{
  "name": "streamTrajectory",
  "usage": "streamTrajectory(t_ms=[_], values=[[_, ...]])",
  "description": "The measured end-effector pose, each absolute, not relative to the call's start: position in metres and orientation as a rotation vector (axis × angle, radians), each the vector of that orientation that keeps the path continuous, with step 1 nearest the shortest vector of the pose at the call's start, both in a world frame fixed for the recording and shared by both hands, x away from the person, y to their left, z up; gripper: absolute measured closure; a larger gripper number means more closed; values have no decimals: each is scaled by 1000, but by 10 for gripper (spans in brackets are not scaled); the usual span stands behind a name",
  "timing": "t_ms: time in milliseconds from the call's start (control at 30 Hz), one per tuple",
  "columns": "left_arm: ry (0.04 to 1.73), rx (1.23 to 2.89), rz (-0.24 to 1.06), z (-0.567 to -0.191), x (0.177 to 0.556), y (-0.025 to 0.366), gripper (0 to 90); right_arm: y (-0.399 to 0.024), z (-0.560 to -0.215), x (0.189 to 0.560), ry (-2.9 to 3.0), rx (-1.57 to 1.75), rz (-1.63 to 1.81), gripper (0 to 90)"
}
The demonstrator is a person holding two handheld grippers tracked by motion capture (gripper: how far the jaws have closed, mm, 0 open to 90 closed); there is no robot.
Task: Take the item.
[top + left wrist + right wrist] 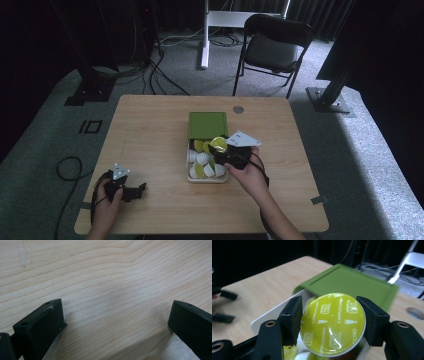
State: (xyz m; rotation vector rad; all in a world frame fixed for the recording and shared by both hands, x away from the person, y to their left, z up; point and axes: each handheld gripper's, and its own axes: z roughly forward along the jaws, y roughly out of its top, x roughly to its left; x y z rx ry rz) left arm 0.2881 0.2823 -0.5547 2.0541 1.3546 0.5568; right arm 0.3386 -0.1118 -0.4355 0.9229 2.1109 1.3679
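My right gripper [220, 150] [332, 316] is shut on a yellow-green coffee capsule [217, 143] [333, 325] whose foil lid reads "Cappuccino". It holds the capsule by its rim just above the white tray [190, 176] [267, 315]. Several white and yellow-green capsules [202, 159] lie in that tray. A green box lid [207, 124] [352, 286] sits at the tray's far end. My left gripper [134, 191] [117, 315] rests low over bare wood near the table's front left corner. It is open, with its jaws wide apart and nothing between them.
The wooden table [150, 130] has a round cable hole [238, 109] near its far edge. A black chair [272, 47] and a white desk leg [204, 35] stand beyond it. Black stands and cables lie on the carpet at left.
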Motion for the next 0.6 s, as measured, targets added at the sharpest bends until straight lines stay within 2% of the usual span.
streamTrajectory(t_ms=[267, 600], values=[[1355, 2054, 557, -555, 288, 282, 13, -138, -423, 359, 2002, 991, 1363, 404], [1355, 2056, 557, -555, 288, 282, 13, -170, -449, 388, 1921, 1126, 1304, 404]])
